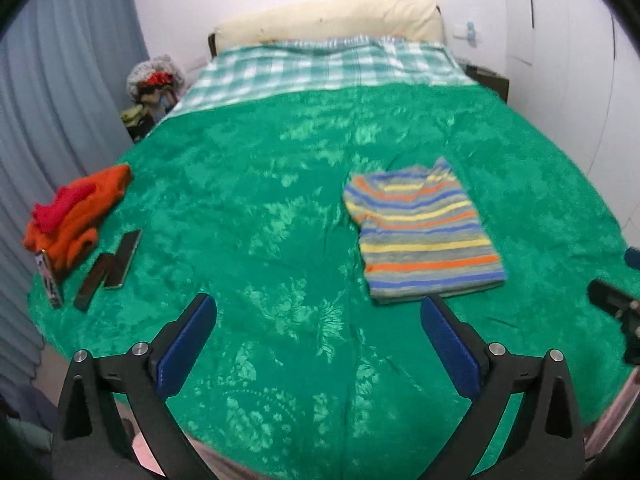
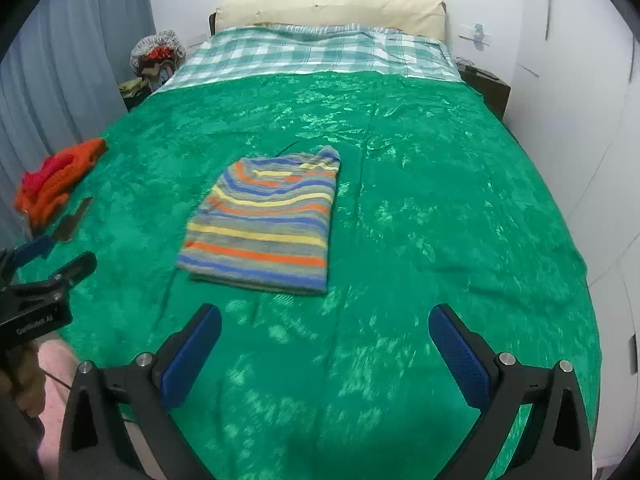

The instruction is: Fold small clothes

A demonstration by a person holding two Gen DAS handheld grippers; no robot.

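We count two garments piles on the bed's green plush floral blanket point(image 1: 260, 200). Far to the left lies one crumpled orange knitted garment point(image 1: 80, 216) with a red piece point(image 1: 60, 204) bunched on top of it. Just right of that heap we see three flat items: one small patterned card-like object point(image 1: 50, 280) at the blanket's edge, one dark slim bar point(image 1: 94, 282), and one dark phone point(image 1: 125, 258) touching the bar. Further right, near the middle of the bed, sits the one grey knitted shirt with blue, yellow and orange stripes point(image 2: 264, 220); it is folded into a neat, roughly rectangular stack with its neckline end toward the headboard and its layered hem toward us, flat on the blanket and well apart from the orange heap. We hold two tools over the near edge of the bed: our left hand-held gripper point(image 1: 318, 322) has its blue-padded fingers point(image 1: 186, 348) spread wide with nothing between them, and our right hand-held gripper point(image 2: 324, 332) is likewise spread and empty. Both hover short of the shirt, touching none of it. At the head of the bed we see one checked green-and-white sheet point(image 2: 312, 52) and one long cream pillow point(image 2: 332, 8).
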